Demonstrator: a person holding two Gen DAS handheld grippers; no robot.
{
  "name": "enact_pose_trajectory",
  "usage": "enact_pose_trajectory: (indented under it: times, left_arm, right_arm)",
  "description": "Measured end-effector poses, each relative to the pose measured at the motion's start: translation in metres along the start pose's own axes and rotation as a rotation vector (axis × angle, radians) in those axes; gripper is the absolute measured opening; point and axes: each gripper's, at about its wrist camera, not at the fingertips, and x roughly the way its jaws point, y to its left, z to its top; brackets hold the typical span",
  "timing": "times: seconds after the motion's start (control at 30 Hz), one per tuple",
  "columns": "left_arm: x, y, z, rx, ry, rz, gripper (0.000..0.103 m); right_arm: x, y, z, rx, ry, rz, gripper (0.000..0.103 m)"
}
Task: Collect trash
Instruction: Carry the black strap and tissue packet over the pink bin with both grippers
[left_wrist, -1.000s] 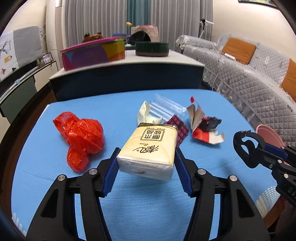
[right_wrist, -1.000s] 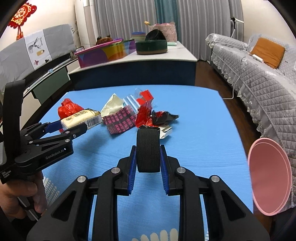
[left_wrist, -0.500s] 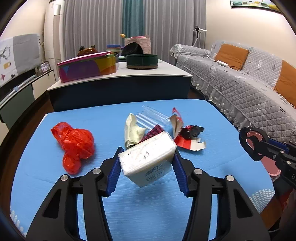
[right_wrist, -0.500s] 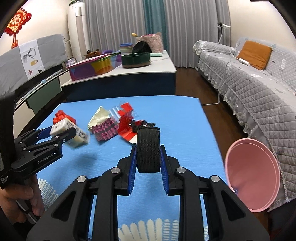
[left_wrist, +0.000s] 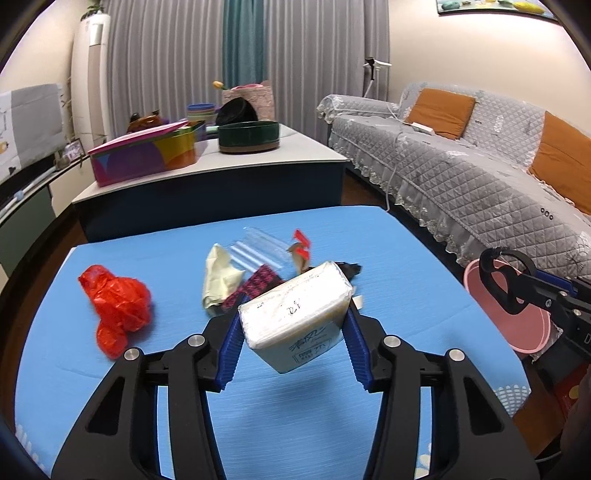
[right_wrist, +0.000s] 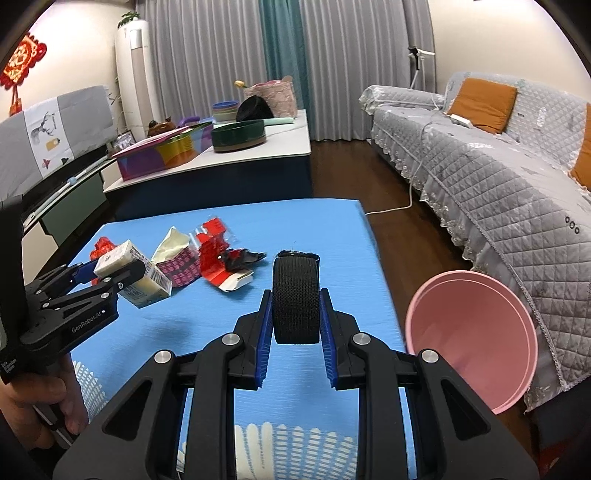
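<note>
My left gripper (left_wrist: 293, 328) is shut on a cream tissue pack (left_wrist: 295, 314) and holds it tilted above the blue table (left_wrist: 258, 424); the pack also shows in the right wrist view (right_wrist: 133, 273). My right gripper (right_wrist: 295, 317) is shut on a black band-like loop (right_wrist: 296, 299), held above the table's right part. A pink bin (right_wrist: 472, 339) stands off the table's right edge, its mouth tipped toward me. On the table lie a red plastic bag (left_wrist: 118, 306), a cream wrapper (left_wrist: 218, 280), a clear plastic sleeve (left_wrist: 258, 251), a red-black patterned packet (right_wrist: 177, 266) and torn red packaging (right_wrist: 221, 266).
A low white-topped cabinet (left_wrist: 221, 166) with a colourful box (left_wrist: 147, 155) and a dark green round tin (left_wrist: 247, 136) stands behind the table. A grey quilted sofa (left_wrist: 461, 177) with orange cushions runs along the right. Wooden floor lies between the table and the sofa.
My left gripper has lifted the tissue pack off the table and tipped it, so its white underside faces up. Both grippers have risen and pulled back; the pink bin looms larger on the right.
</note>
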Motion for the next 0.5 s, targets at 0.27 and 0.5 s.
enact_pose_trajectory:
  times: [0.27, 0.5]
  left_arm:
    - [0.001, -0.022, 0.005, 0.016, -0.014, -0.045, 0.048]
    - [0.008, -0.042, 0.008, 0.034, -0.009, -0.069, 0.048]
  right_arm:
    - [-0.007, -0.024, -0.002, 0.033, -0.011, -0.028, 0.024]
    - [-0.011, -0.043, 0.000, 0.067, -0.021, -0.053, 0.024]
